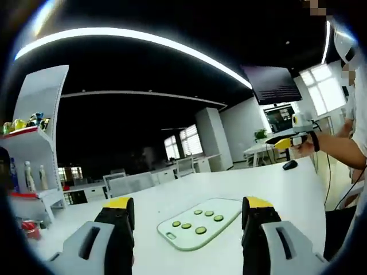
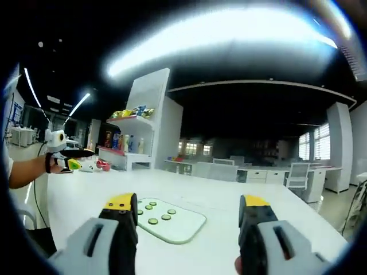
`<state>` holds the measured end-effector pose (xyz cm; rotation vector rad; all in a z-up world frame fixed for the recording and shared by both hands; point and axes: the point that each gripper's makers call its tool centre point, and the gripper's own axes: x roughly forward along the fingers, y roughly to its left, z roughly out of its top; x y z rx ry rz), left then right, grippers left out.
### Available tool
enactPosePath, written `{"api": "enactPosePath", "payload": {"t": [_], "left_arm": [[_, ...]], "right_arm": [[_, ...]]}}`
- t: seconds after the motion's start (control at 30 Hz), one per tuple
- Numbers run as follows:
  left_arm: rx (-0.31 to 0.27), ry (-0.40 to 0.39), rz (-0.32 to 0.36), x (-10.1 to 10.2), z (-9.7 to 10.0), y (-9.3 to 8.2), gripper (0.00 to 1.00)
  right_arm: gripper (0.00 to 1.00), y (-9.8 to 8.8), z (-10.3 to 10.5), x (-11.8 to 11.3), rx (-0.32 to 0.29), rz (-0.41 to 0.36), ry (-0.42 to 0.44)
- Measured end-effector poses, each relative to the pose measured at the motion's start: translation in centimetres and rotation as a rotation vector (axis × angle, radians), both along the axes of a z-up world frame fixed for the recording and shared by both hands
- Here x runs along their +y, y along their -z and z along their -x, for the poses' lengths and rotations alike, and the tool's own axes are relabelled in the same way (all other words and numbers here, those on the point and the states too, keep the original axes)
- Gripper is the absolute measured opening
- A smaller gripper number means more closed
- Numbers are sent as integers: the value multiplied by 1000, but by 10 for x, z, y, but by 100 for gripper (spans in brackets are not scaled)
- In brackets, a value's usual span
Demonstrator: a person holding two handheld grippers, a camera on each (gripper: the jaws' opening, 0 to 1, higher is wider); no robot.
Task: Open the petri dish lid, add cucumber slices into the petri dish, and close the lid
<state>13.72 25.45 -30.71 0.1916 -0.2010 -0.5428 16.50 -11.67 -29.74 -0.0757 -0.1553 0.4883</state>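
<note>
Both pairs of yellow-tipped fingers stood spread wide apart, each pair holding nothing.

Seen from the left gripper view, a white shelf unit [image 1: 35,143] stood at the far left, with coloured items on its top shelf and bottles lower down. The left gripper [image 1: 187,215] rose from the bottom edge above the white worktop [image 1: 269,183]. Between its fingers [image 1: 118,220], lying further out on the worktop, was a pale green board [image 1: 221,226] carrying six cucumber slices [image 1: 200,230]. Beyond the board, towards the right, a small dark object [image 1: 290,165] that looked like a mouse sat on the worktop. At the far right a person's hand [image 1: 304,148] held the other gripper up above the worktop, well apart from the board.

In the right gripper view, a person's hand [image 2: 56,163] at the left edge held the other gripper above the worktop [image 2: 86,189], near a shelf unit [image 2: 143,126] stocked with bottles and packets. The right gripper [image 2: 187,215] rose from the bottom, its left finger [image 2: 121,217] just overlapping the near-left edge of the board [image 2: 180,224]. The cucumber slices [image 2: 153,220] lay clustered on the board's left half. White chairs [image 2: 296,175] and desks stood in the background to the right.

I could not make out a petri dish in either view.
</note>
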Motion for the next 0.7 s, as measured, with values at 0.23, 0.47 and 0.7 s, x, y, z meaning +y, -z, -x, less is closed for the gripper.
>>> {"api": "enactPosePath", "payload": {"t": [0.23,0.47,0.7], "left_arm": [[1,-147,44,54,2,3,77],[9,-232,112,92,11,5,77],[34,-292,123,112,20,22,77]], "right_arm": [[71,-3,11,-25,-4,14,74],[71,-2,22,-43,-4,3,110],[72,-3,35,-62,-16,-40,146]]}}
